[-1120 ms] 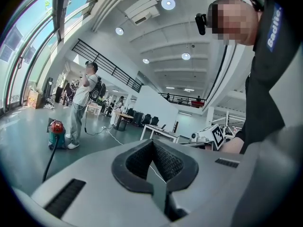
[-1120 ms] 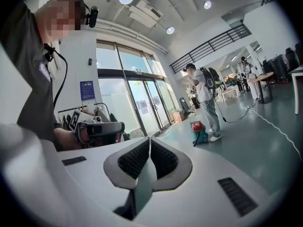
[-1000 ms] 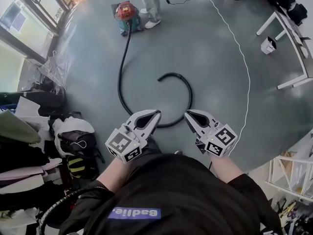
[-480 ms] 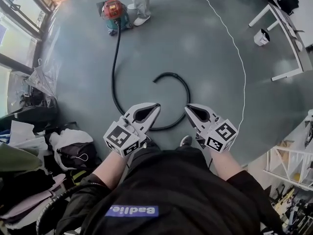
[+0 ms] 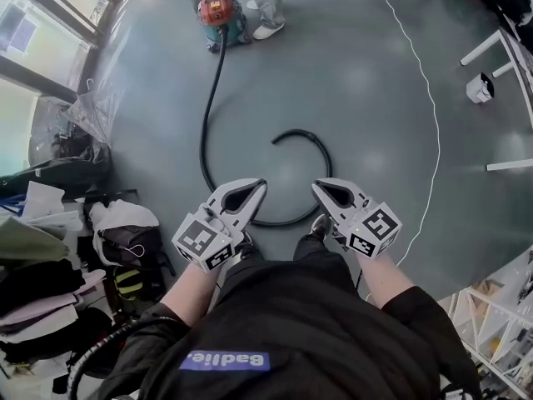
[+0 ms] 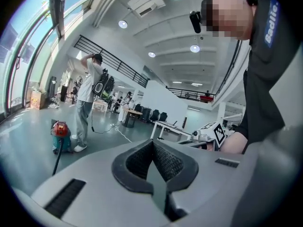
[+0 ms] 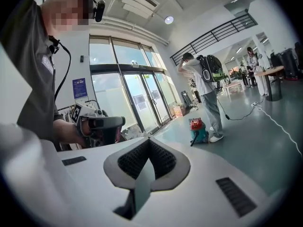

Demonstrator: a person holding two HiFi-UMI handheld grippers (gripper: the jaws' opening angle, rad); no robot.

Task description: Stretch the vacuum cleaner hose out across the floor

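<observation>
Black corrugated hose (image 5: pixel 203 140) lies curled on the grey floor (image 5: pixel 375 98), attached to the red canister vacuum (image 5: pixel 218 11). Left gripper (image 5: pixel 260 183) and right gripper (image 5: pixel 316 185) hover empty, jaws pressed together. Likely approach step: next, 1 must spread and pinch the free end.

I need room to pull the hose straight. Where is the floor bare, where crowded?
Bare floor lies between the hose and the white cable, up to the vacuum cleaner, and beyond the cable toward the table. The left side, with bags and clothes, is crowded.
</observation>
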